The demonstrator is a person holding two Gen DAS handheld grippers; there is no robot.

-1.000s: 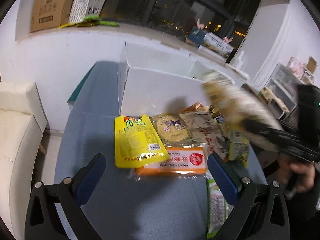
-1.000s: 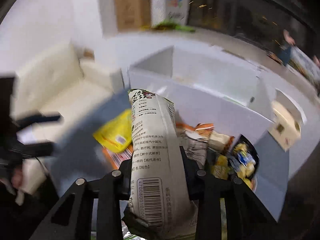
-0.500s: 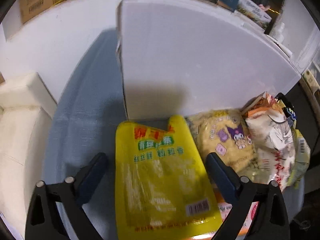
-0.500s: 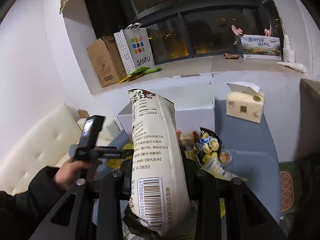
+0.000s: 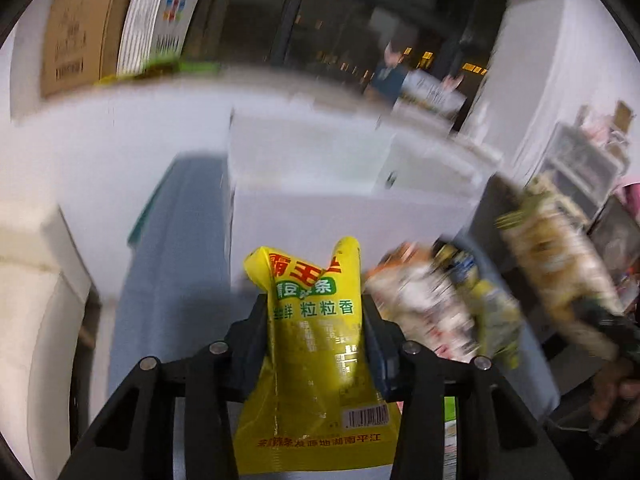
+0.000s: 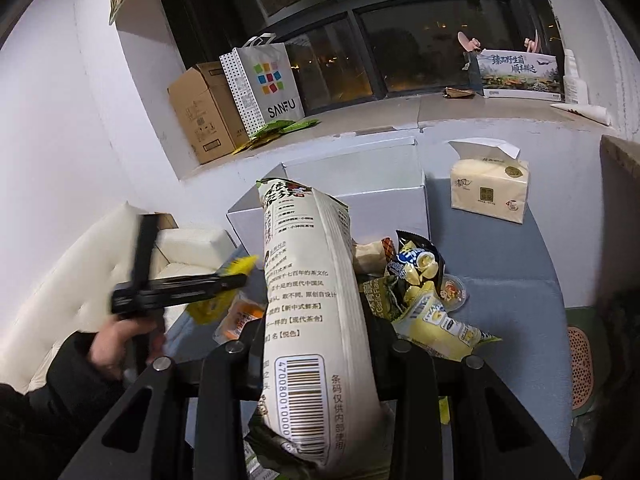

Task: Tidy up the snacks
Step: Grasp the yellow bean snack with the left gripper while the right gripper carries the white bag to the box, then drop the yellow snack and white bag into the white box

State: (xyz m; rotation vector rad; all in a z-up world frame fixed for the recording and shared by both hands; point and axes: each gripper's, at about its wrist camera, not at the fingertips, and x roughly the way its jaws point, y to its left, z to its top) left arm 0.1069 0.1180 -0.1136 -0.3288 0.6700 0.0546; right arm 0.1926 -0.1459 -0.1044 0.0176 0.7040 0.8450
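Observation:
My left gripper (image 5: 314,320) is shut on a yellow snack bag (image 5: 316,364) and holds it up above the blue-grey table (image 5: 172,280), in front of the open white box (image 5: 320,168). My right gripper (image 6: 316,320) is shut on a tall white snack bag with a barcode (image 6: 308,312), held upright above the pile of snacks (image 6: 416,280). In the right wrist view the left gripper (image 6: 236,280) shows at the left with the yellow bag (image 6: 216,300). The white box (image 6: 360,196) stands behind the pile.
A tissue pack (image 6: 488,188) sits on the table's far right. A cardboard box (image 6: 200,112) and a SANFU paper bag (image 6: 264,84) stand on the window sill. A cream sofa (image 6: 80,272) is to the left of the table.
My left gripper has shut on the yellow bag and lifted it off the table. The right gripper still holds the white bag upright and has barely moved.

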